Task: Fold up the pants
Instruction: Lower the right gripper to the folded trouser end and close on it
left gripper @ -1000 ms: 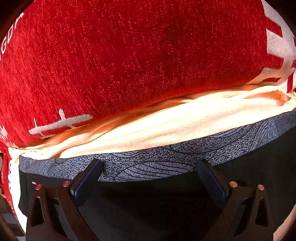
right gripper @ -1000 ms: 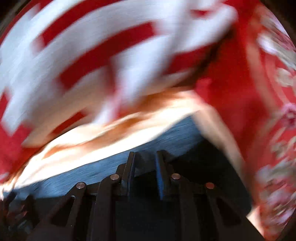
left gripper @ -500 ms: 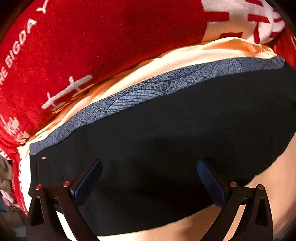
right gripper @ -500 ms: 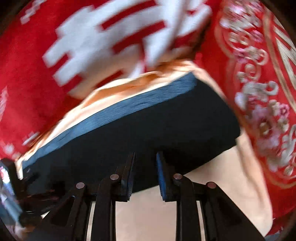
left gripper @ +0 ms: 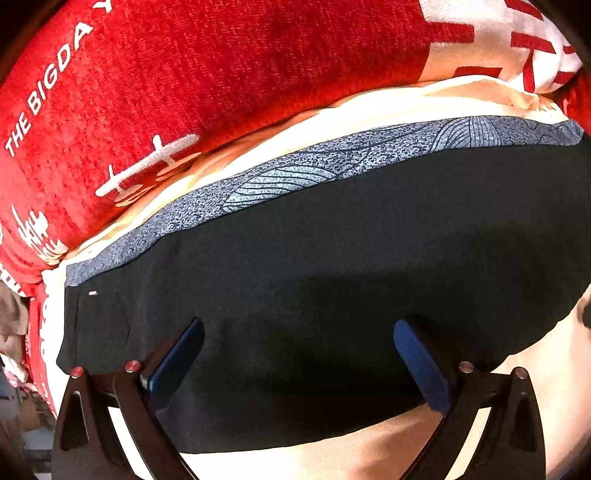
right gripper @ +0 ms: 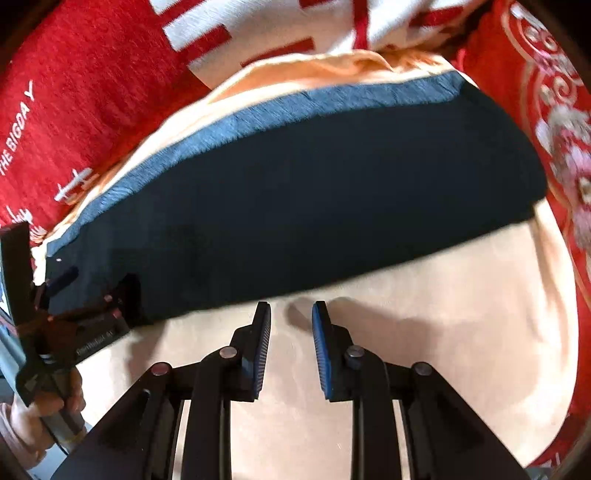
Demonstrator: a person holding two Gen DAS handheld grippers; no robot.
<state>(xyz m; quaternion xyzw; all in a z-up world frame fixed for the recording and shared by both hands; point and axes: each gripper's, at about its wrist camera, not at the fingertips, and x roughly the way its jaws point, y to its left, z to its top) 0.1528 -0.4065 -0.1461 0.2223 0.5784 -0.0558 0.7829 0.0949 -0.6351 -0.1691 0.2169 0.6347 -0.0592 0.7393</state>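
Observation:
Black pants [left gripper: 332, 266] with a grey patterned waistband [left gripper: 295, 177] lie flat as a wide folded band on a cream sheet [left gripper: 332, 461]. My left gripper [left gripper: 298, 325] hovers over the near left part of the pants, open wide, with nothing between its fingers. In the right wrist view the pants [right gripper: 295, 192] stretch across the middle. My right gripper [right gripper: 291, 306] hangs over the bare cream sheet [right gripper: 406, 350] just short of the pants' near edge, its jaws a small gap apart and empty. The left gripper [right gripper: 74, 295] shows at the left edge, held by a hand [right gripper: 37, 417].
A red cushion with white lettering [left gripper: 184, 74] lies right behind the waistband. A red and white patterned cushion [right gripper: 295, 26] sits behind too, and a red one with ornate print [right gripper: 561, 129] borders the sheet on the right.
Both grippers have pulled back from the cushions, so the whole pants came into view. The right gripper went from above the pants to above the bare sheet, its jaws slightly wider.

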